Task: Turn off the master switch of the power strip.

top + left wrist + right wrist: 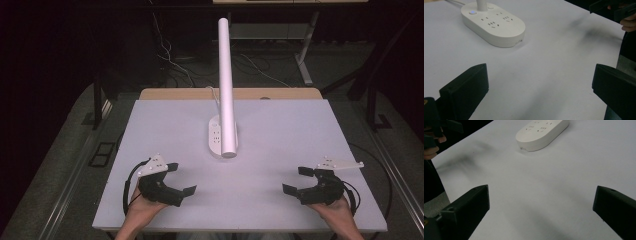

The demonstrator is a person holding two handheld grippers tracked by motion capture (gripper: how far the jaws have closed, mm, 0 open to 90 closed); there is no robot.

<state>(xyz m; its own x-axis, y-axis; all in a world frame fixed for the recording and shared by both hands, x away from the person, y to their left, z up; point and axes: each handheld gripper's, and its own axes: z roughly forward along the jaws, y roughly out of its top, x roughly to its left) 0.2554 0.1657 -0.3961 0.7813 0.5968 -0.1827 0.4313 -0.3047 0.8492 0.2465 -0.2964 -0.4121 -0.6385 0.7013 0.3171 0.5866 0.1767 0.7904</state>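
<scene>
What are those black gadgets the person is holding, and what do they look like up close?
Each hand holds a black plastic claw tool: the left claw and the right claw. Each ends in two blocky, flat-faced black jaws. A pale grey three-cornered plate sits on top of each, and a thin black cable loops out behind. The forearms are bare, with no sleeves or gloves visible.

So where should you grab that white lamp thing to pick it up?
Probably by the base, across its short width, coming in from a side. It is a long, low oval with flat tops and rounded walls, so open jaws could span it there. The tall tube leans over it and would likely tip if gripped high. Either hand-held gripper could reach; both are open, left and right.
</scene>
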